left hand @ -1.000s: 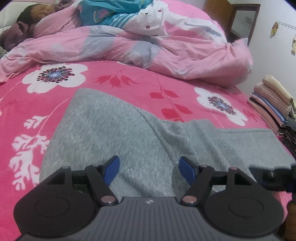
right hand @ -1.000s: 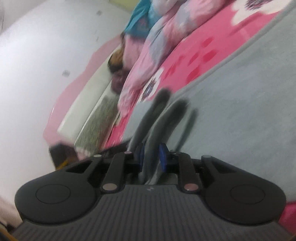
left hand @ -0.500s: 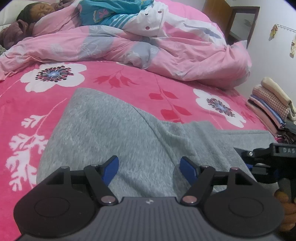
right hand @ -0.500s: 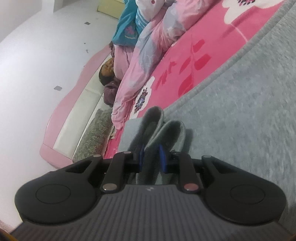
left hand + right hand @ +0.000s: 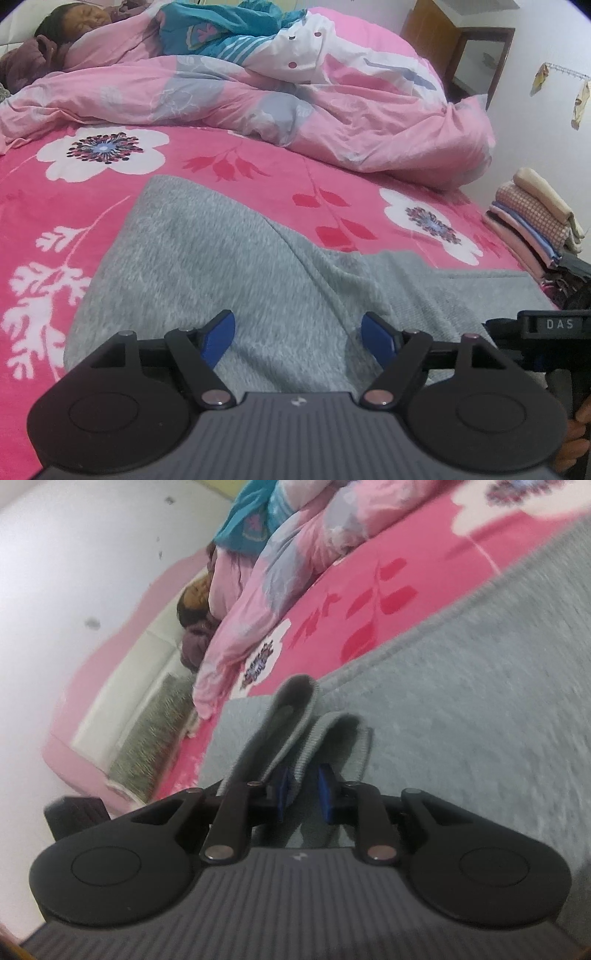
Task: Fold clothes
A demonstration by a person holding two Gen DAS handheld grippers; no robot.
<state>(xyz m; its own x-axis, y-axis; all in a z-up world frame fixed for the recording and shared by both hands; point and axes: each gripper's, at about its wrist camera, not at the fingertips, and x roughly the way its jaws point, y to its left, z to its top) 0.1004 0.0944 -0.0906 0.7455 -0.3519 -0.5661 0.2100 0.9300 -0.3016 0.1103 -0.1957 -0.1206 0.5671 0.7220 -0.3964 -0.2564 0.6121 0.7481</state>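
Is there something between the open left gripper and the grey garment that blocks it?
Nothing visible does. The left gripper hangs open directly over the grey garment, with only bare knit between its fingers. The right gripper is shut on a bunched ribbed edge of the garment.

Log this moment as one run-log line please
step: folding grey sweater on pink bed | left gripper: open above sweater | right gripper: shut on sweater's ribbed edge

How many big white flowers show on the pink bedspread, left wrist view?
2. One white flower sits upper left, near the quilt's edge; the other lies at right, beyond the grey garment. The garment or quilt may hide more.
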